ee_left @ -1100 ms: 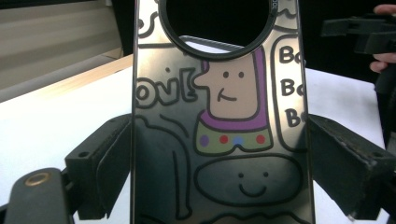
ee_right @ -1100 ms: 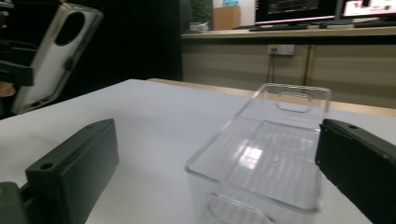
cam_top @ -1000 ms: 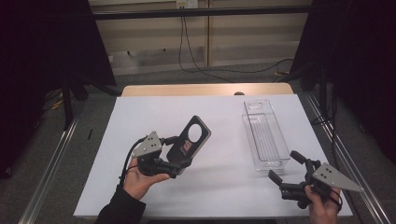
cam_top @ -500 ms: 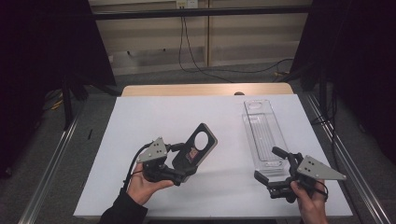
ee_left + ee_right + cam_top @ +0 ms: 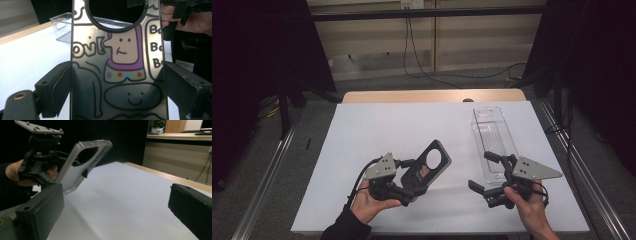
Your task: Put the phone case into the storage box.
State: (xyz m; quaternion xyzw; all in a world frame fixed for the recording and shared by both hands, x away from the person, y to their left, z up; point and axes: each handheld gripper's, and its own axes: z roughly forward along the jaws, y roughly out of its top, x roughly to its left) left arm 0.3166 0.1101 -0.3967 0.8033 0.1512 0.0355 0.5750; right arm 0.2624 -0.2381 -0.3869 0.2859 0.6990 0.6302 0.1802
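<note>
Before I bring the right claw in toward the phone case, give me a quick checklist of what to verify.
1. Left claw grips the phone case: ok; in the left gripper view the case sits between both jaws.
2. Case is off the table: ok; the right gripper view shows it tilted up above the white surface.
3. Right claw open and empty: ok; jaws stand wide apart.
4. Path between the claws: ok; bare white table lies between them.
5. Clear tray out of the way: cannot tell; the right claw sits at its near end.
</note>
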